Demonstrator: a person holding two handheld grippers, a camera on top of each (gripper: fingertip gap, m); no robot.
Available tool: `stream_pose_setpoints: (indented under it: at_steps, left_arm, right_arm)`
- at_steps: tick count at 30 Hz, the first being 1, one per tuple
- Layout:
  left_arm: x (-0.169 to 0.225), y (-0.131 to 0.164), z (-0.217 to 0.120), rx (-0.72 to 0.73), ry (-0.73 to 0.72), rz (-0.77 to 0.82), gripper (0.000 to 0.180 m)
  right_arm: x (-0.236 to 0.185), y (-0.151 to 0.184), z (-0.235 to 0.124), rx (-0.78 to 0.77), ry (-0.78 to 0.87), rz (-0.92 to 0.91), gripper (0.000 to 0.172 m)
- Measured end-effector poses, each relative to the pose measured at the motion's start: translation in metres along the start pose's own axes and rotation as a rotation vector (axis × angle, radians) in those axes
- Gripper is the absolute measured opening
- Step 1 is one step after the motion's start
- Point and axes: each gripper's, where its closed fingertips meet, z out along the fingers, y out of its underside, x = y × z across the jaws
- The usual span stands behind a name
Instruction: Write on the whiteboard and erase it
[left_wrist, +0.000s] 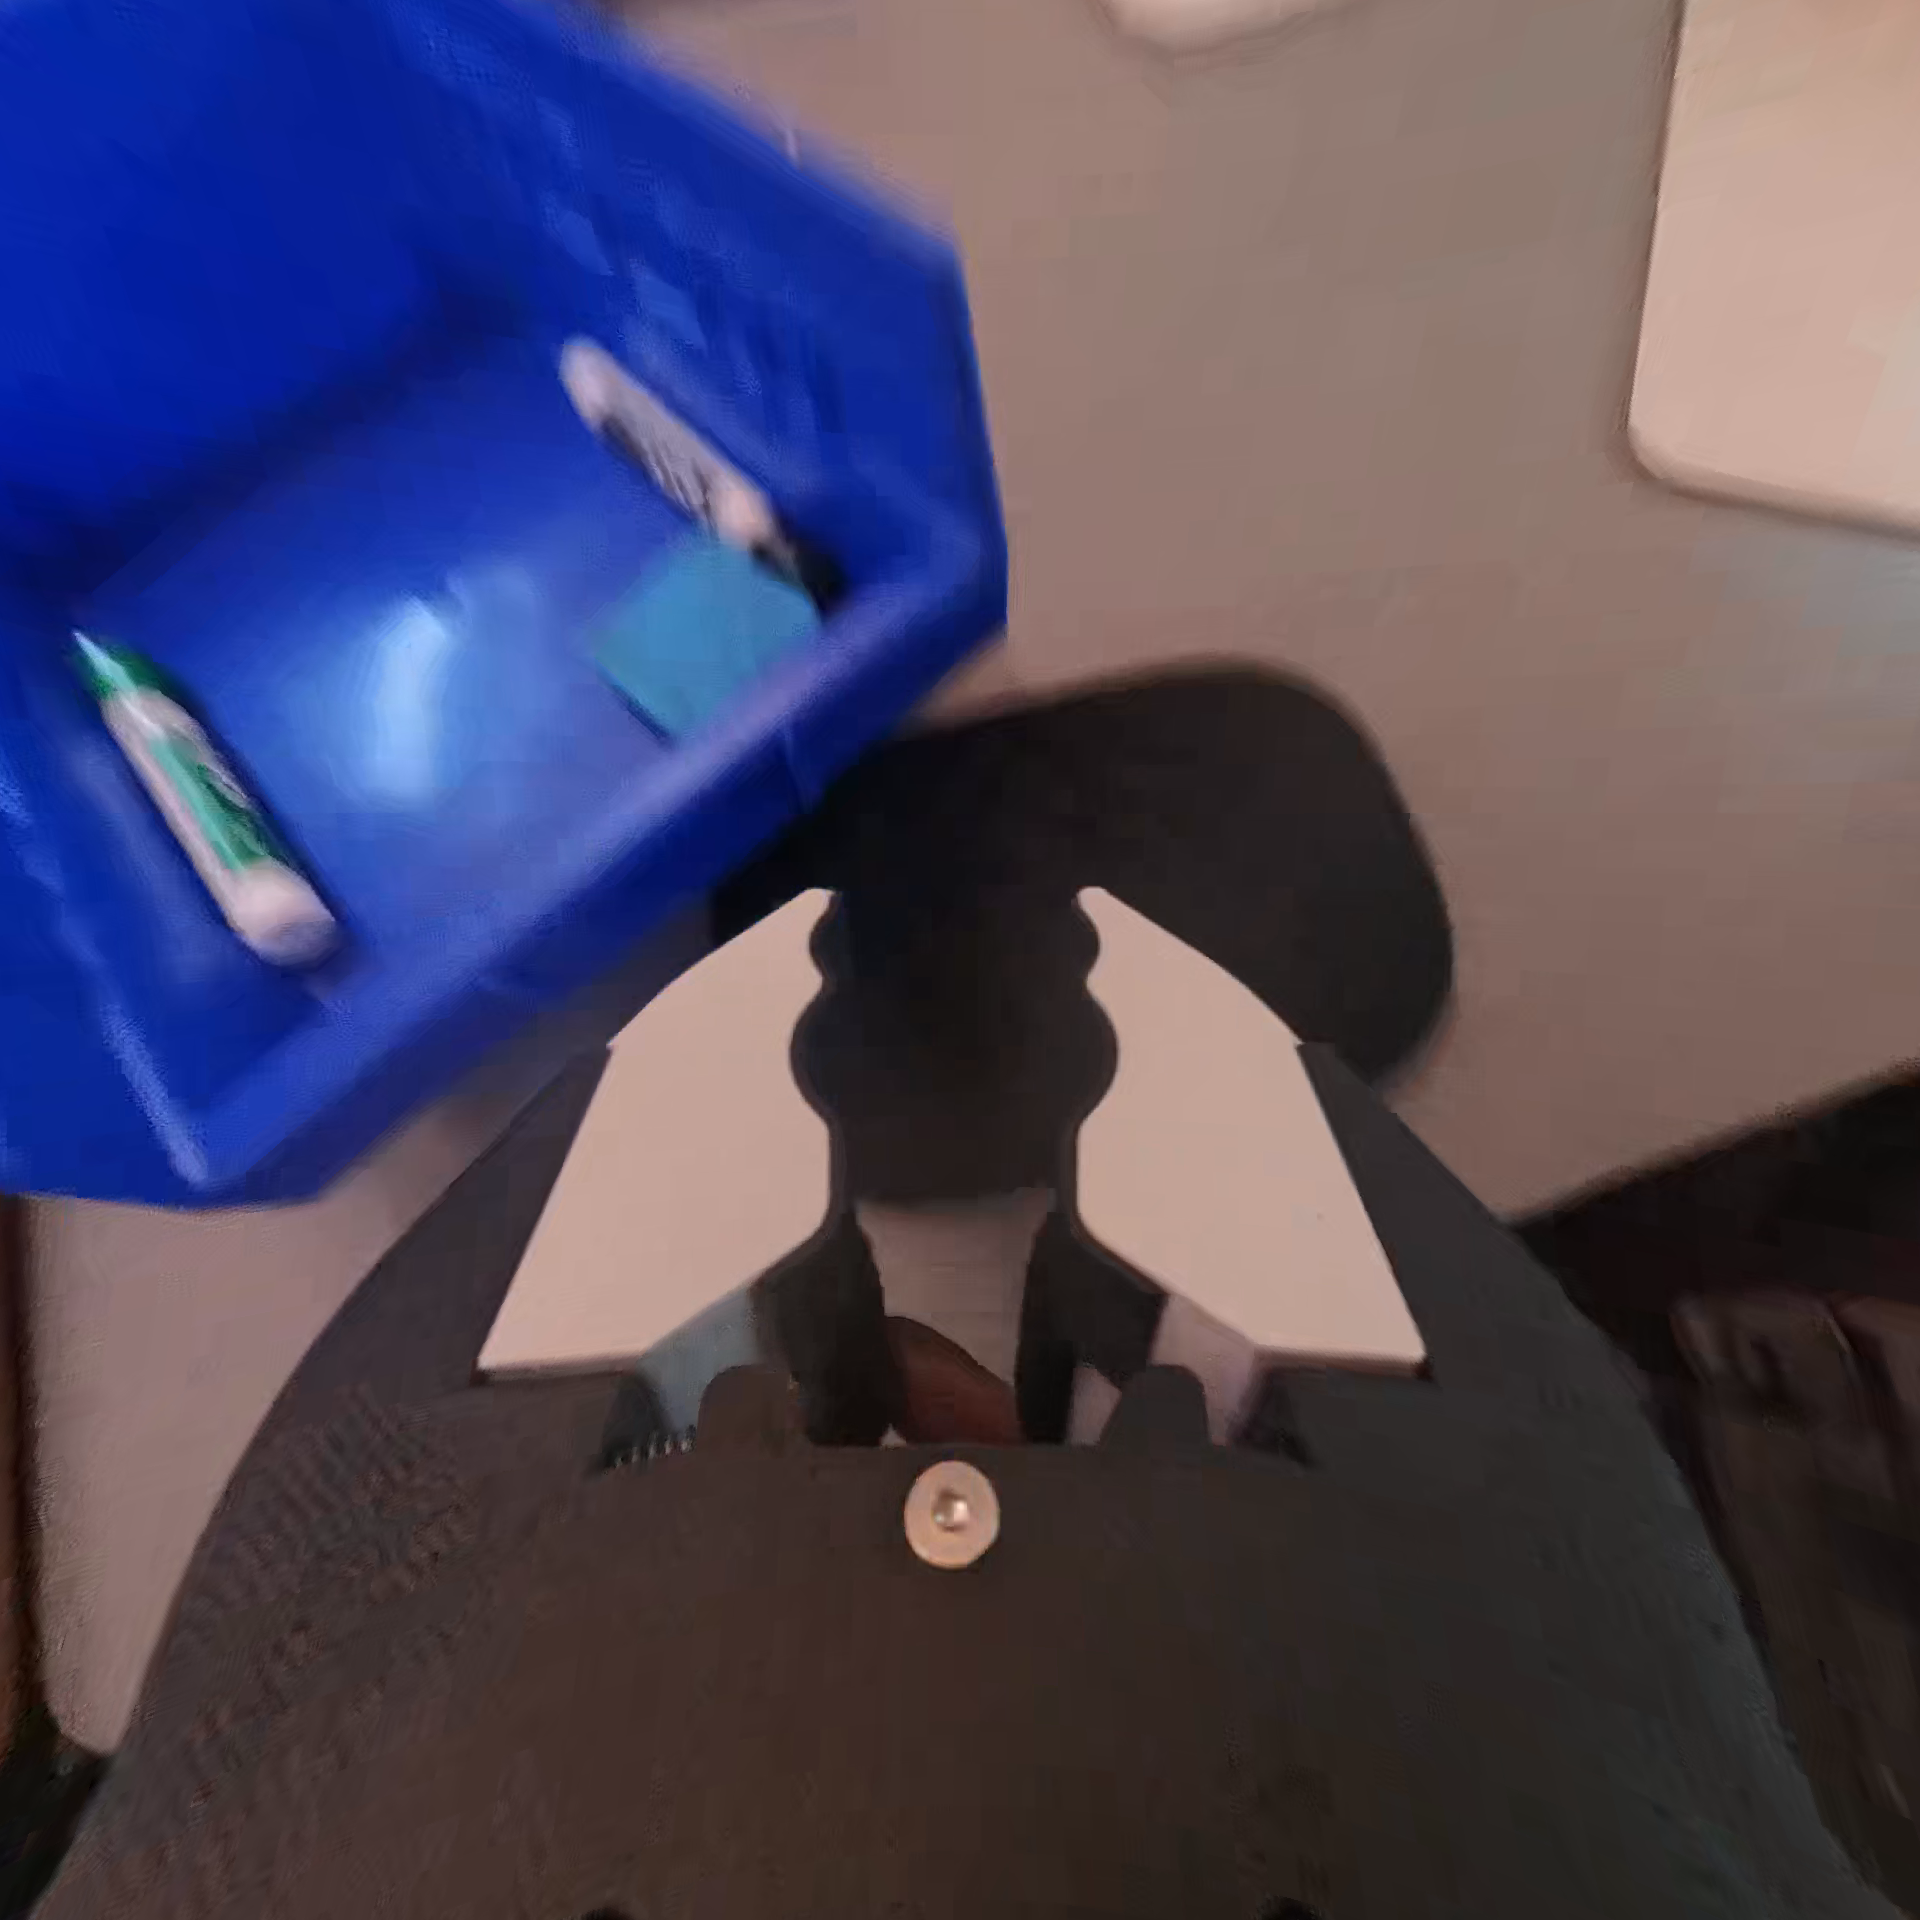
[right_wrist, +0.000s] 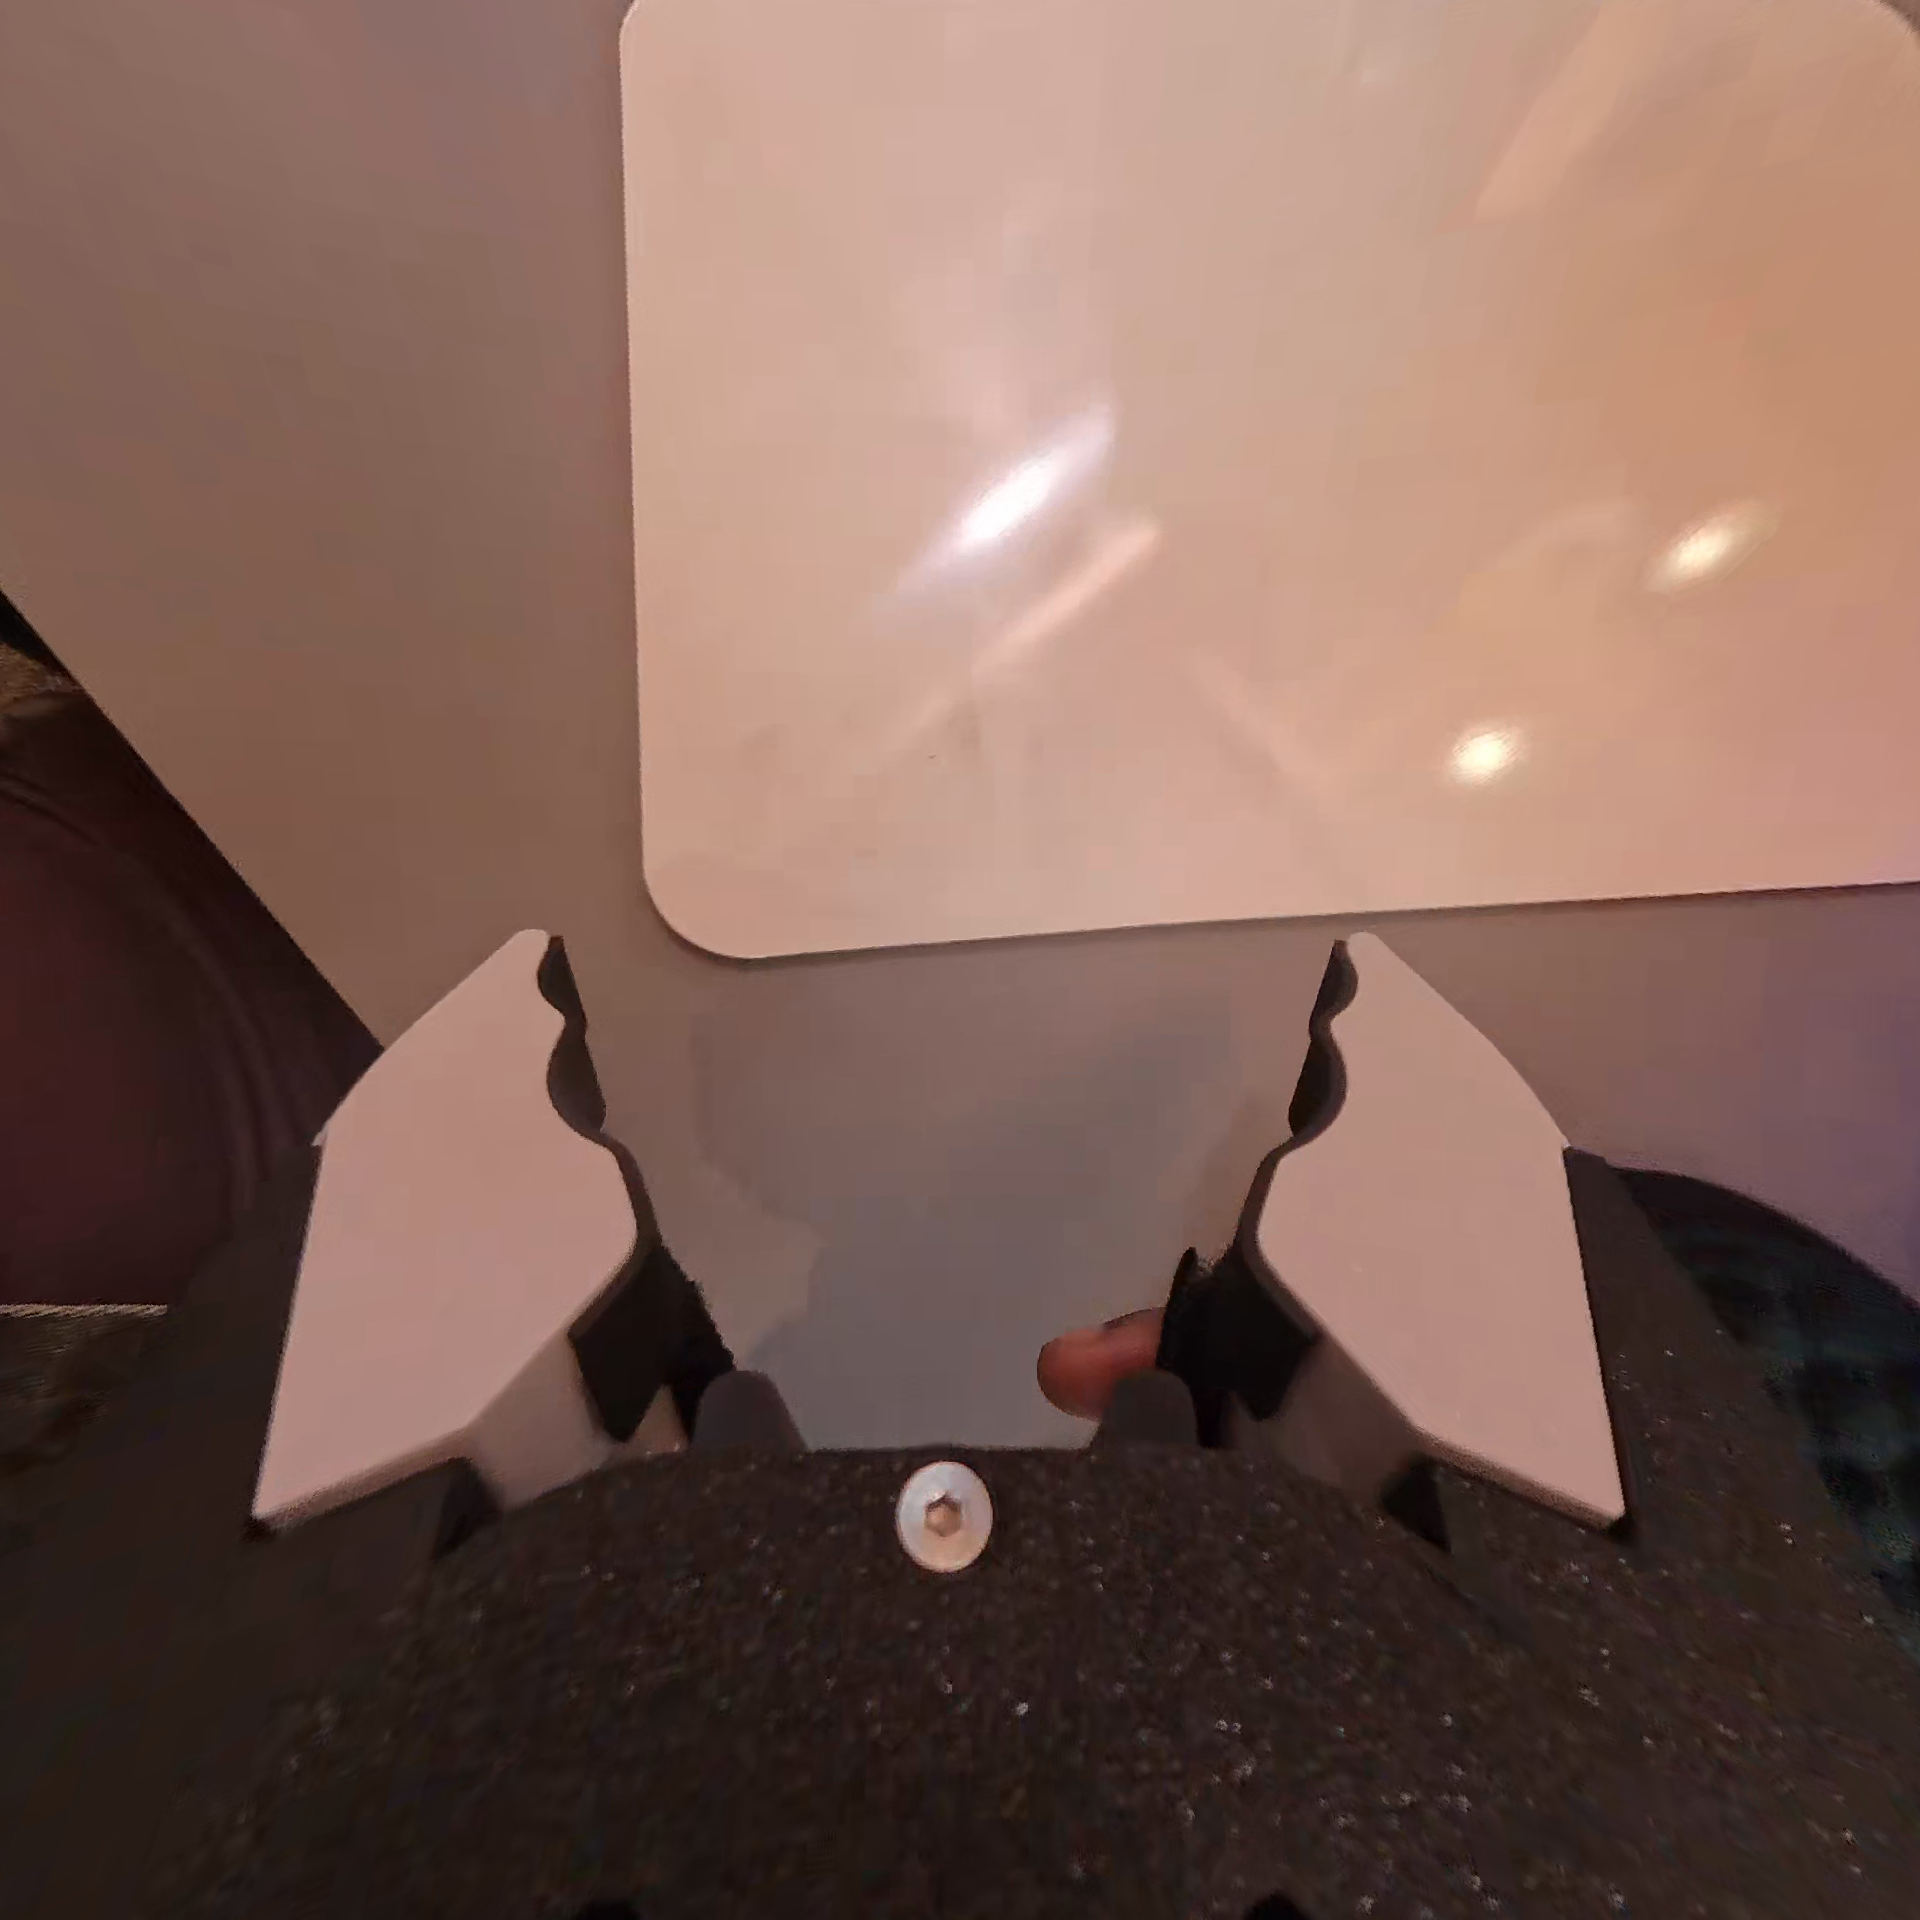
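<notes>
In the left wrist view my left gripper (left_wrist: 956, 904) is shut on a black eraser (left_wrist: 1122, 810). Its broad dark body sticks out past the fingertips and to the right, next to the blue bin (left_wrist: 436, 260). The picture is blurred by motion. The whiteboard (left_wrist: 1787, 260) lies at the upper right. In the right wrist view my right gripper (right_wrist: 951, 956) is wide open with nothing between its fingers, just in front of the near edge of the blank whiteboard (right_wrist: 1247, 468).
The blue bin holds a green marker (left_wrist: 197, 800), a black marker (left_wrist: 675, 457) and a light blue pad (left_wrist: 707, 634). The grey table (right_wrist: 312, 416) ends at a dark edge on the left (right_wrist: 156, 831). A person's fingertip (right_wrist: 1091, 1371) shows behind my right fingers. My hands' fingertips stand some 45 cm from each other.
</notes>
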Motion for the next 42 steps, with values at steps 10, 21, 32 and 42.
stream_pose_setpoints:
  at_steps: [10,21,32,42]
  left_arm:
    - [-0.018,0.051,0.038,-0.171,0.093,-0.136,0.097]
    - [-0.005,0.056,0.041,-0.185,0.171,-0.117,0.104]
    - [0.015,0.062,0.030,-0.250,0.254,-0.059,0.099]
    - [0.031,0.053,0.006,-0.217,0.322,0.022,0.080]
  right_arm:
    - [-0.055,-0.059,0.001,0.203,-0.211,-0.002,0.136]
    - [-0.191,-0.174,0.078,0.310,-0.595,-0.270,0.133]
    - [-0.252,-0.203,0.189,0.068,-0.533,-0.520,0.139]
    - [-0.245,-0.195,0.152,0.243,-0.597,-0.455,0.131]
